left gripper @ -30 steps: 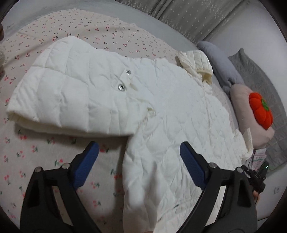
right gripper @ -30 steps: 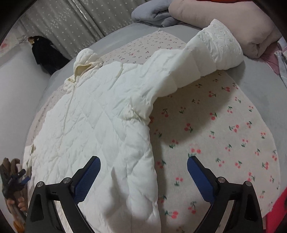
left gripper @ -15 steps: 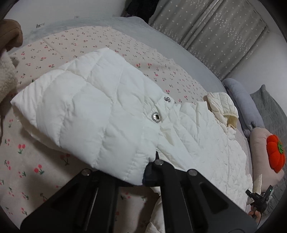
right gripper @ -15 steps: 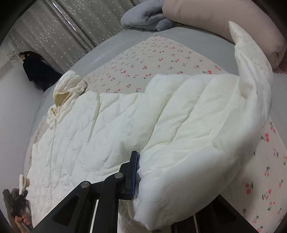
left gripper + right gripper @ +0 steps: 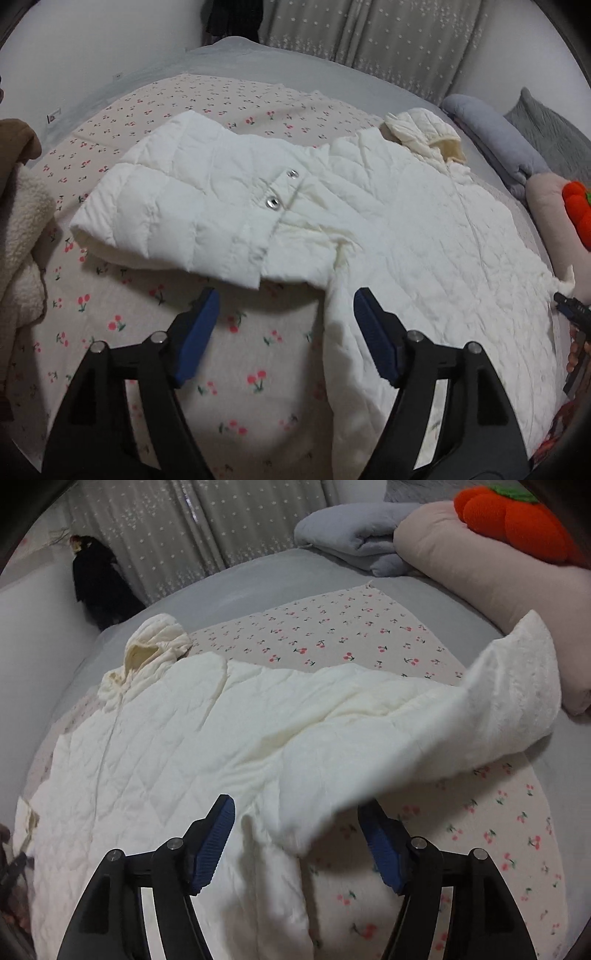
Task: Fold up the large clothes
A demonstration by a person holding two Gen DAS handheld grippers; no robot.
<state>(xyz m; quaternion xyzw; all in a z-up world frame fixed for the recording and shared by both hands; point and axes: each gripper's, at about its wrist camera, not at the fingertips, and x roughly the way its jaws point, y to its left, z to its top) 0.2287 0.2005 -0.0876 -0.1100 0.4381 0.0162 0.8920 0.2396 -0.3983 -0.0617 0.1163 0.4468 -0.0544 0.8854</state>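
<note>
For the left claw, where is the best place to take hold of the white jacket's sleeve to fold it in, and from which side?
Probably the cuff end of the left sleeve: it is a free, thick, rounded edge lying flat on the cherry-print sheet, away from the jacket body. The open left claw would best come low from the outer side, one finger sliding under the edge. The two snap buttons are better avoided.

A home bedroom. A grey bed [image 5: 258,576] carries a cream cherry-print sheet [image 5: 258,354]. At its far edge lie a folded grey-blue blanket [image 5: 354,539], a pink pillow [image 5: 480,576] and an orange pumpkin plush [image 5: 517,528]. Grey star-dotted curtains [image 5: 388,40] hang behind.
</note>
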